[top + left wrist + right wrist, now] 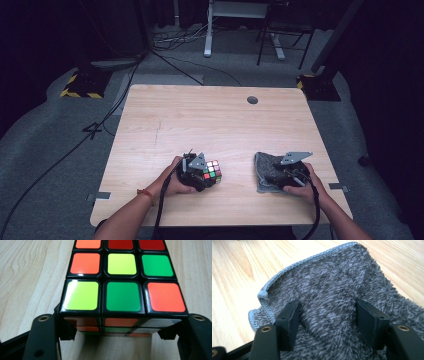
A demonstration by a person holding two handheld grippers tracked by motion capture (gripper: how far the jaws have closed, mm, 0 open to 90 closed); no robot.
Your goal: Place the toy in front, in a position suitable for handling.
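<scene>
Rubik's cube (122, 290) clamped in my left gripper (117, 336); right gripper (327, 317) half-open, straddling the grey cloth (332, 285), not yet pinched; wiping pending.

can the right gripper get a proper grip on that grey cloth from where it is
Probably yes. The right gripper already has its jaws down on the grey cloth, with a raised fold of it between them and nothing in the way. The cube sits apart, clamped in the left gripper.

A scrambled puzzle cube (213, 171) with black edges and orange, green, yellow, red and white stickers sits flat, near the bench's near-left middle. A fuzzy grey cloth (265, 167) with stitched hem lies rumpled, right of it, well apart.
</scene>
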